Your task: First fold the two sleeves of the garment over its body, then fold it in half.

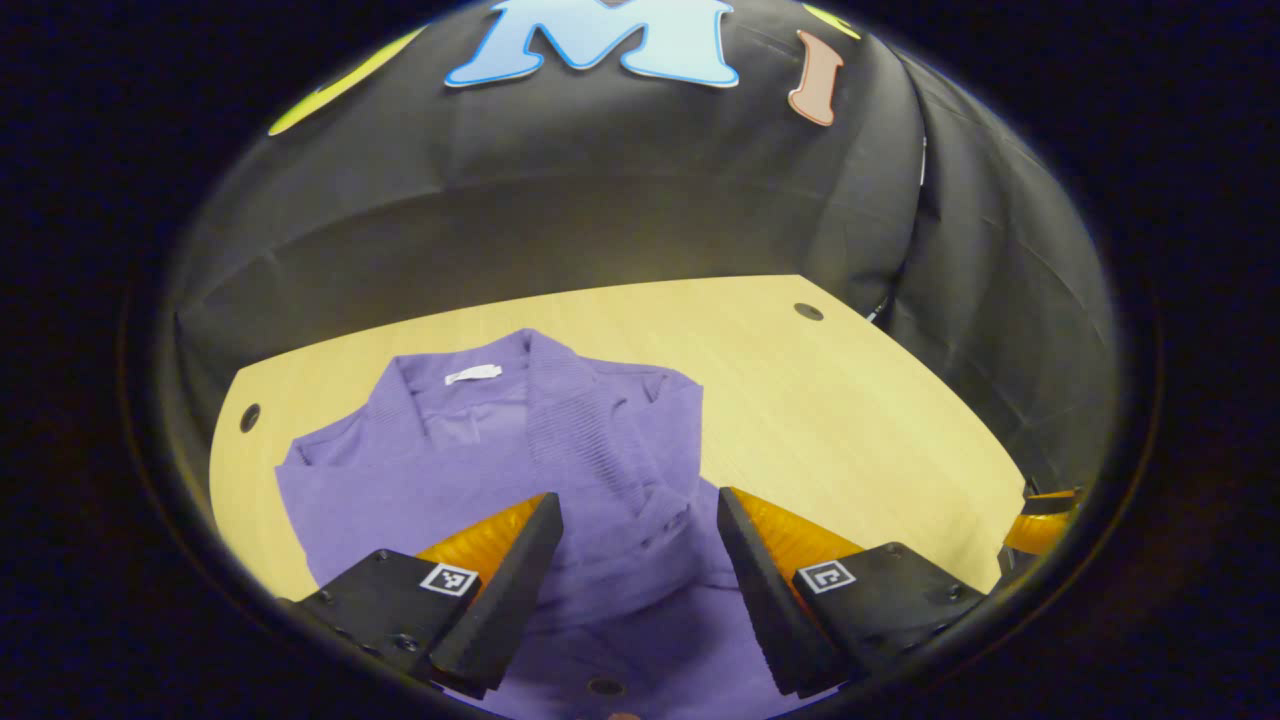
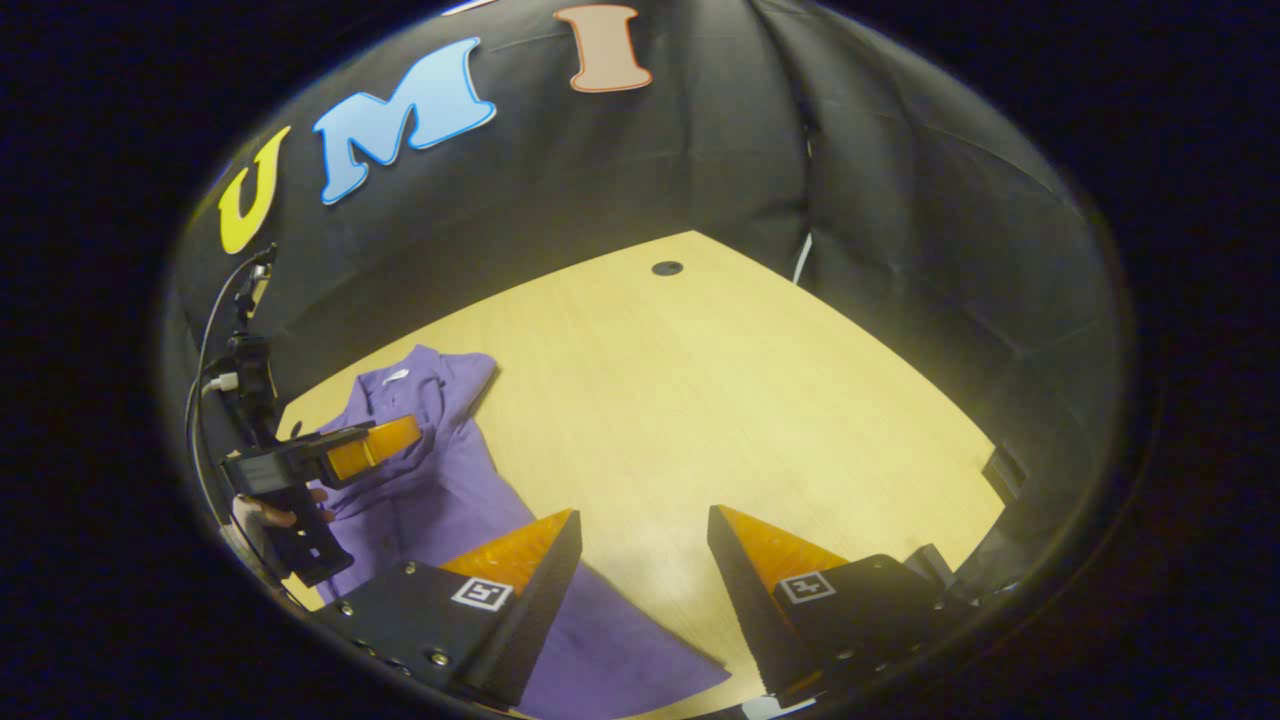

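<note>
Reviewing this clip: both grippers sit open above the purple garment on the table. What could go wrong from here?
1. The purple garment already looks narrowed, with rumpled layers near the collar; a shallow pinch by the left gripper may catch only the top layer and undo the sleeve fold.
2. The right gripper, jaws open, hangs over the hem corner close to the table front edge; a loose grab there could drag the cloth off.
</note>
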Motion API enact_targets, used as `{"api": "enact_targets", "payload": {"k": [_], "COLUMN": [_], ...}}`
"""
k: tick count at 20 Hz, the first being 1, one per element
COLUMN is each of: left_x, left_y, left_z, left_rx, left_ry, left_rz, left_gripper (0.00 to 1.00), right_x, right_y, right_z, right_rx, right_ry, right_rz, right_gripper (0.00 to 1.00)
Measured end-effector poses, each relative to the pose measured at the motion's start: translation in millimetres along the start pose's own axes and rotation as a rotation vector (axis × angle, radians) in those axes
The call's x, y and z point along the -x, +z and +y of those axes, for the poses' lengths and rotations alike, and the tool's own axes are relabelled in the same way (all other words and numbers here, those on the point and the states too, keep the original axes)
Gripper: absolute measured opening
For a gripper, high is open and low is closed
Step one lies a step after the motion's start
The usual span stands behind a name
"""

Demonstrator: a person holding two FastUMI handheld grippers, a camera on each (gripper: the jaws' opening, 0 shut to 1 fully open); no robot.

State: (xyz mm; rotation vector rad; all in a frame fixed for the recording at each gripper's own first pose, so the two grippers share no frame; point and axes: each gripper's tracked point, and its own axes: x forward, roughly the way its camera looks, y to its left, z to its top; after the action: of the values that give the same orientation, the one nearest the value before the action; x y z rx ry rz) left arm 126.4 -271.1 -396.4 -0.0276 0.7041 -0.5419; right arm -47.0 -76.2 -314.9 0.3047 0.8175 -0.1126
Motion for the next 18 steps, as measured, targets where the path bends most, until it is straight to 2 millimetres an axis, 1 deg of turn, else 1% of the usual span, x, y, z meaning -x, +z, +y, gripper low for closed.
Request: {"api": "enact_targets", "payload": {"k": [4, 6, 7, 8, 9, 11, 14, 15, 16, 18], "left_x": [50, 78, 91, 102, 114, 141, 174, 183, 190, 202], "left_y": [-34, -58, -71, -85, -101, -129, -171, -183, -195, -216], "left_z": [33, 48, 54, 58, 61, 67, 71, 74, 75, 80], "left_rx": [0.026, 0.037, 0.043, 0.054, 0.068, 0.099, 0.132, 0.135, 0.137, 0.147], "left_ry": [0.061, 0.101, 0.116, 0.130, 0.141, 0.169, 0.205, 0.217, 0.228, 0.248], "left_rz": [0.016, 0.036, 0.046, 0.061, 0.078, 0.110, 0.158, 0.174, 0.190, 0.225], "left_gripper": [0.99, 1.00, 1.00, 1.00, 0.99, 0.99, 1.00, 0.99, 1.00, 0.99], "right_x": [-4, -6, -6, -5, -6, -8, -12, -13, -13, -17], "right_y": [-22, -33, -41, -49, -56, -70, -88, -94, -101, -112], "right_z": [15, 22, 27, 32, 35, 44, 57, 60, 63, 64], "right_rx": [0.084, 0.132, 0.153, 0.175, 0.197, 0.240, 0.295, 0.307, 0.318, 0.342], "right_ry": [0.062, 0.095, 0.112, 0.128, 0.142, 0.171, 0.204, 0.212, 0.215, 0.212], "right_rz": [0.062, 0.097, 0.116, 0.134, 0.152, 0.188, 0.238, 0.254, 0.272, 0.303], "right_gripper": [0.81, 0.81, 0.81, 0.78, 0.81, 0.81, 0.81, 0.81, 0.82, 0.82]}}
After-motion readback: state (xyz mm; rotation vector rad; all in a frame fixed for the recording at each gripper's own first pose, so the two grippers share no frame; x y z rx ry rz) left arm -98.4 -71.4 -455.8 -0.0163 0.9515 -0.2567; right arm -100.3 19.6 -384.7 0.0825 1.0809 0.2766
